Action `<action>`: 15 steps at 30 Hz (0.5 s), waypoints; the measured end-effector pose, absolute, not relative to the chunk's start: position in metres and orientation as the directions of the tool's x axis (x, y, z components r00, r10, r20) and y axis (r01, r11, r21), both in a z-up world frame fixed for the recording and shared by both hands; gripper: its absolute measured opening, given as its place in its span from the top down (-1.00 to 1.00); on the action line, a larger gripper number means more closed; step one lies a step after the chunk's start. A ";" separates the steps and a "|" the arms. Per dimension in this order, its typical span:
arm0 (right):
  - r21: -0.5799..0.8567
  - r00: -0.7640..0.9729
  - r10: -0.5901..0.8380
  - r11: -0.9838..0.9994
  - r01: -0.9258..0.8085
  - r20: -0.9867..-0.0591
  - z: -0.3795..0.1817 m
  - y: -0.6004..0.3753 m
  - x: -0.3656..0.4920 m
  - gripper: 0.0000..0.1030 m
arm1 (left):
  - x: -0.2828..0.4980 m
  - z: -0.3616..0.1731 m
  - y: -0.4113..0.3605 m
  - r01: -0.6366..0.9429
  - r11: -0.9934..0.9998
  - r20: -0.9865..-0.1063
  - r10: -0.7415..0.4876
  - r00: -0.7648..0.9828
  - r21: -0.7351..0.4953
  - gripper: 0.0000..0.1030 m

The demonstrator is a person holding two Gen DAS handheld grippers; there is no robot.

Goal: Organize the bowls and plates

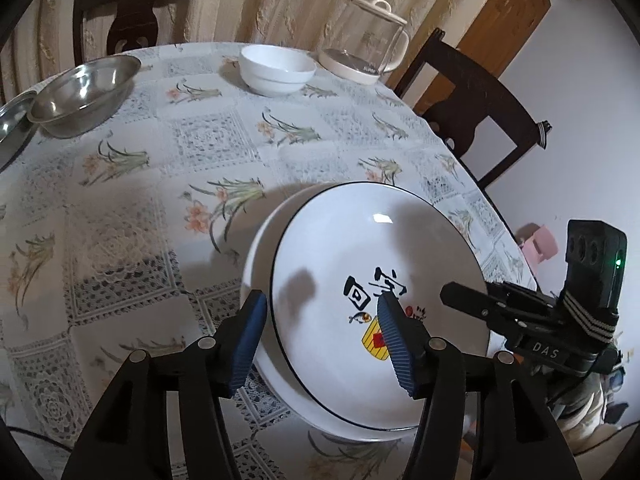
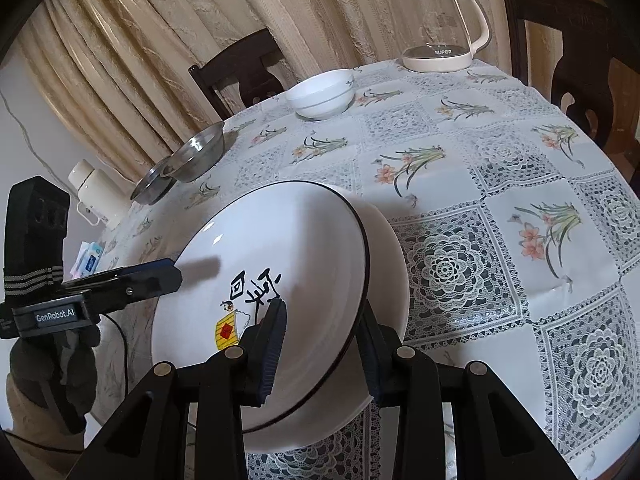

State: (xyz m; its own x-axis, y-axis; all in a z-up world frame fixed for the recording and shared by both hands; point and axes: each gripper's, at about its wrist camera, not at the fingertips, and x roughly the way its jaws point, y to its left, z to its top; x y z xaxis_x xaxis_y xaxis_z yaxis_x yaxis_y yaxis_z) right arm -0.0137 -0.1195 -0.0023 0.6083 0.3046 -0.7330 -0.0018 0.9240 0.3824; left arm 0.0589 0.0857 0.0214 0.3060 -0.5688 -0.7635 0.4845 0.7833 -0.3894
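A white plate with a black rim and a printed picture (image 1: 360,248) (image 2: 280,232) sits just above a plain white plate (image 1: 256,264) (image 2: 390,264) on the near part of the round table. My left gripper (image 1: 321,300) (image 2: 178,276) straddles its left rim, outer pad against the rim and inner pad inside the plate, shut on it. At the near right rim my right gripper (image 2: 324,306) (image 1: 444,294) grips the same plate the same way. Two stacked white bowls (image 1: 276,72) (image 2: 320,96) stand at the far side. A steel bowl (image 1: 84,92) (image 2: 196,156) rests beside a steel plate (image 1: 10,124) (image 2: 150,184) at the far left.
A glass kettle (image 1: 368,40) (image 2: 440,28) stands at the table's far edge. Dark wooden chairs (image 1: 480,112) (image 2: 240,68) ring the table. A white flask (image 2: 94,188) stands beyond the left edge. A gloved hand (image 2: 56,360) holds the left gripper. Floral tablecloth (image 1: 160,200) lies bare to the left.
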 end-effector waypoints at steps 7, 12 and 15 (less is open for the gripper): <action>0.358 0.647 0.252 0.933 0.035 -0.719 0.009 -0.128 -0.019 0.21 | 0.061 0.018 0.094 0.461 0.790 -0.759 -0.571 0.314 -0.404 -0.15; 0.338 0.673 0.229 0.941 0.032 -0.703 0.019 -0.128 -0.019 0.16 | 0.062 0.016 0.100 0.448 0.791 -0.752 -0.577 0.319 -0.417 -0.15; 0.346 0.664 0.233 0.937 0.041 -0.710 0.016 -0.126 -0.015 0.16 | 0.062 0.016 0.104 0.443 0.789 -0.745 -0.583 0.323 -0.425 -0.15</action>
State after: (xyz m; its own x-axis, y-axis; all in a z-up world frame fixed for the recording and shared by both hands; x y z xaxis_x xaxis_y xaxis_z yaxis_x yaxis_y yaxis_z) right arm -0.0149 -0.1259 0.0157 0.6643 0.2333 -0.7101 0.0407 0.9373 0.3460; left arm 0.0616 0.1044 0.0161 0.3233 -0.5832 -0.7452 0.4434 0.7891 -0.4251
